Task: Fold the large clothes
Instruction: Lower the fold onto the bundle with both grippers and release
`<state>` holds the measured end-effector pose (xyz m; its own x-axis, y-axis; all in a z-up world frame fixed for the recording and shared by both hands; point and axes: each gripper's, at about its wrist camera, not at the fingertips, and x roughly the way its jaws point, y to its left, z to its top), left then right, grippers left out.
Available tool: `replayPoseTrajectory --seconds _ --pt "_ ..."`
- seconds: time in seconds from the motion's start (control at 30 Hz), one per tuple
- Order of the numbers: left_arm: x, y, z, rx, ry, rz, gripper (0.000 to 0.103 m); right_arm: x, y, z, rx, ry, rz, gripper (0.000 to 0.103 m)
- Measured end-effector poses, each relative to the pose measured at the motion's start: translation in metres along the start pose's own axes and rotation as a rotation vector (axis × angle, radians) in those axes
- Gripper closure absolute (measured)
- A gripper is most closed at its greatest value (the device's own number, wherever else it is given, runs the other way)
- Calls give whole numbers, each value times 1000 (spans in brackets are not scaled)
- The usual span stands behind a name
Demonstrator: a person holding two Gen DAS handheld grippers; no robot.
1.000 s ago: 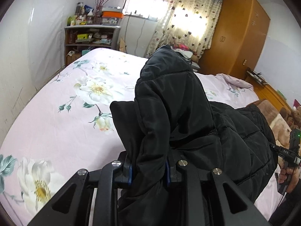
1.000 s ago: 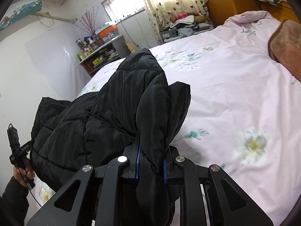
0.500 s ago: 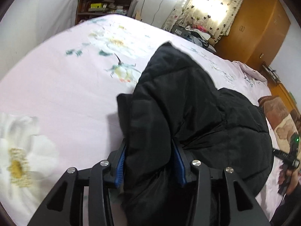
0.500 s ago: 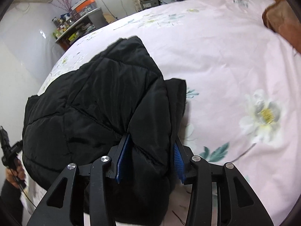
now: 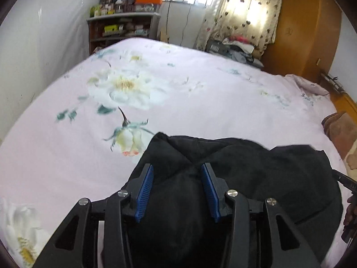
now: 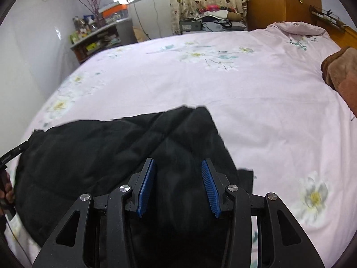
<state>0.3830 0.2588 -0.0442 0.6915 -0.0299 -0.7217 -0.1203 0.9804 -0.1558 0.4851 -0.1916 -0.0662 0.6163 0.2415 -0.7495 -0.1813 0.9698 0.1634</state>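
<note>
A black padded jacket (image 5: 256, 169) lies folded flat on the pink floral bedspread (image 5: 200, 102). It also shows in the right wrist view (image 6: 100, 149). My left gripper (image 5: 177, 174) is open, its blue-padded fingers (image 5: 145, 189) spread over the jacket's left edge, holding nothing. My right gripper (image 6: 177, 169) is open too, its fingers (image 6: 209, 187) spread over the jacket's right edge. The jacket's near part is hidden under both grippers.
A brown blanket (image 6: 341, 71) lies at the bed's right side. A cluttered shelf (image 5: 120, 29) stands past the bed's far left corner, a wooden wardrobe (image 5: 305, 26) at the far right. A white wall runs along the left.
Both grippers lowered the jacket onto the bed, opened and let it go. The raised fold now lies flat, and both grippers have pulled back a little.
</note>
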Motion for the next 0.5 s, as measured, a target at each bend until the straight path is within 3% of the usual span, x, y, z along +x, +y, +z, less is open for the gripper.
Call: replayPoseTrajectory --seconds 0.23,0.5 --pt "13 6 -11 -47 -22 -29 52 35 -30 -13 99 26 -8 59" --pt "-50 -3 -15 -27 -62 -14 52 -28 -21 -17 67 -23 -23 59"
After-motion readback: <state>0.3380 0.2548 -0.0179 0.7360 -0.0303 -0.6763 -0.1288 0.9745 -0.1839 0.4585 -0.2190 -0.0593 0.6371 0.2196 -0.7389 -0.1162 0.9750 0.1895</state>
